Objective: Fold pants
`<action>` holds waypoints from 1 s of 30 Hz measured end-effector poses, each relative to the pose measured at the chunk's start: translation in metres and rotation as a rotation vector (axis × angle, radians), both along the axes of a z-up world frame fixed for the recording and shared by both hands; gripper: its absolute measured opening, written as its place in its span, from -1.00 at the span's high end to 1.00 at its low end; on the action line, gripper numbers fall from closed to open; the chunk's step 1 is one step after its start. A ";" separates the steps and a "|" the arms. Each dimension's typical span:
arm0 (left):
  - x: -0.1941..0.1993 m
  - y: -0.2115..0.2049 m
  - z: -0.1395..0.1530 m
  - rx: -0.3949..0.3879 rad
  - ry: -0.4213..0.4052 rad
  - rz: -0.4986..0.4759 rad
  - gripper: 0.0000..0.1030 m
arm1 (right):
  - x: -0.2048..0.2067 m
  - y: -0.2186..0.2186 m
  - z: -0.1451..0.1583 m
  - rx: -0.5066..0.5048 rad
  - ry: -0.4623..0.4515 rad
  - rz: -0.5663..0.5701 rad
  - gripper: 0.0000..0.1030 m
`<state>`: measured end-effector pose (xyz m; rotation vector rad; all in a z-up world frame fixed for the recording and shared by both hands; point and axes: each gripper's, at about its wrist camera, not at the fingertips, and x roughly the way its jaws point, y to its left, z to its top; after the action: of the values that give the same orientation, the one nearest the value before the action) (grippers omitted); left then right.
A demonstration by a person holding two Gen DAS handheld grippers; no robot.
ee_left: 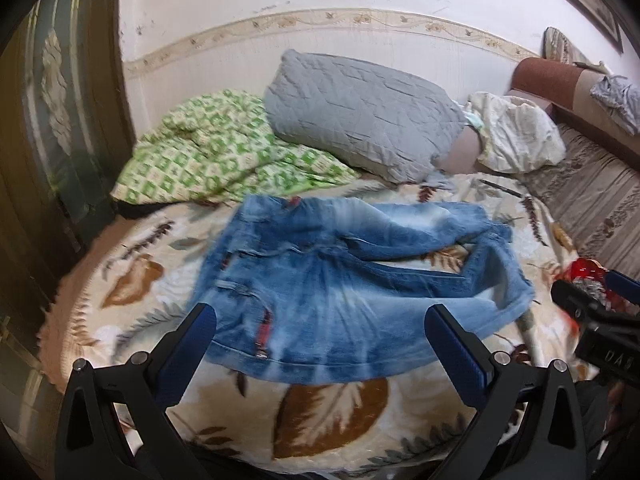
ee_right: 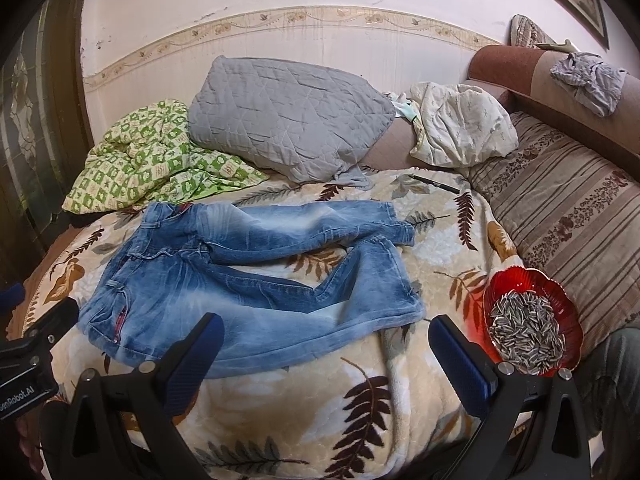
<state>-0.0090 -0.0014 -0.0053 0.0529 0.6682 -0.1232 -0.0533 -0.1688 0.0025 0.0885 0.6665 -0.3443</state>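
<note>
**A:** What carries everything here?

**B:** A cream plush blanket printed with brown and grey leaves (ee_right: 280, 392), spread over the bed. At its far side lie a green-and-white checked quilt (ee_right: 152, 160) and a grey quilted pillow (ee_right: 288, 120).

**A:** And the garment?

**B:** The faded blue denim jeans (ee_right: 240, 280) lie flat in the middle of the blanket, waistband to the left, both legs running right. The legs are splayed, and the nearer one kinks at the knee before its hem. No fold shows yet.

**A:** Anything near enough to matter?

**B:** A red glass bowl of striped sunflower seeds (ee_right: 532, 320) sits on the blanket just beside the nearer hem. A dark pen (ee_right: 436, 184) lies well beyond the far leg.

**A:** The tools?

**B:** The left gripper (ee_left: 320, 340) hovers over the waistband end, its fingers spread wide and holding nothing. The right gripper (ee_right: 326, 352) hangs over the near edge of the nearer leg, also gaping and empty.

**A:** So which step is this?

**B:** Likely the very start: approach before the first grasp. The next move probably calls for each gripper to pinch one edge, waist and hem, then lay one leg over the other. The right side should keep clear of the seed bowl.
</note>
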 end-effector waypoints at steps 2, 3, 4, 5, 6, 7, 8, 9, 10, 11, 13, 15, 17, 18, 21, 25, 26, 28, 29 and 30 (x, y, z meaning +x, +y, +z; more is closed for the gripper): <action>0.000 -0.002 -0.008 -0.045 0.021 -0.033 -1.00 | -0.007 -0.017 0.002 -0.001 -0.013 0.012 -1.00; 0.000 -0.003 -0.015 -0.077 0.029 -0.062 -1.00 | -0.010 -0.023 0.001 -0.003 -0.015 0.011 -1.00; -0.001 -0.007 -0.020 -0.102 0.031 -0.092 -1.00 | -0.013 -0.034 0.001 -0.008 -0.011 0.007 -1.00; -0.002 -0.013 -0.022 -0.114 0.031 -0.116 -1.00 | -0.017 -0.048 0.000 -0.008 -0.007 0.011 -1.00; -0.003 -0.020 -0.029 -0.135 0.030 -0.163 -1.00 | -0.019 -0.058 0.000 -0.005 -0.007 0.017 -1.00; -0.003 -0.028 -0.032 -0.140 0.029 -0.197 -1.00 | -0.021 -0.069 0.000 0.004 -0.009 0.028 -1.00; -0.003 -0.034 -0.033 -0.141 0.027 -0.215 -1.00 | -0.022 -0.082 -0.001 0.012 -0.004 0.034 -1.00; -0.004 -0.042 -0.037 -0.138 0.023 -0.245 -1.00 | -0.022 -0.090 -0.003 0.016 0.004 0.038 -1.00; -0.003 -0.051 -0.041 -0.131 0.023 -0.287 -1.00 | -0.019 -0.100 -0.005 0.022 0.021 0.046 -1.00; -0.002 -0.061 -0.045 -0.120 0.022 -0.331 -1.00 | -0.014 -0.111 -0.008 0.034 0.044 0.061 -1.00; 0.000 -0.077 -0.049 -0.097 0.022 -0.413 -1.00 | 0.000 -0.127 -0.016 0.072 0.087 0.115 -1.00; 0.004 -0.093 -0.053 -0.052 0.007 -0.514 -1.00 | 0.015 -0.139 -0.024 0.122 0.115 0.159 -1.00; 0.006 -0.105 -0.053 -0.001 -0.020 -0.634 -1.00 | 0.025 -0.148 -0.032 0.193 0.114 0.189 -1.00; 0.009 -0.109 -0.051 0.003 -0.023 -0.668 -1.00 | 0.030 -0.154 -0.035 0.253 0.105 0.195 -1.00; 0.032 -0.112 -0.041 -0.010 -0.019 -0.778 -1.00 | 0.032 -0.163 -0.045 0.360 0.078 0.172 -1.00; 0.085 -0.120 -0.029 -0.047 0.034 -0.880 -1.00 | 0.023 -0.161 -0.062 0.423 0.042 0.089 -1.00; 0.102 -0.126 -0.027 -0.058 0.065 -0.904 -1.00 | 0.020 -0.159 -0.065 0.435 0.033 0.072 -1.00; 0.129 -0.140 -0.029 -0.075 0.144 -0.930 -1.00 | 0.016 -0.152 -0.076 0.452 0.016 0.025 -1.00; 0.143 -0.147 -0.032 -0.090 0.190 -0.936 -1.00 | 0.014 -0.149 -0.079 0.451 0.008 0.011 -1.00; 0.163 -0.160 -0.035 -0.115 0.261 -0.941 -1.00 | 0.013 -0.147 -0.081 0.451 -0.004 -0.005 -1.00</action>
<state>0.1535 -0.1618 -0.0408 0.2416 0.8520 -1.0883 -0.0403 -0.3156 -0.0789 0.5198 0.7309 -0.1933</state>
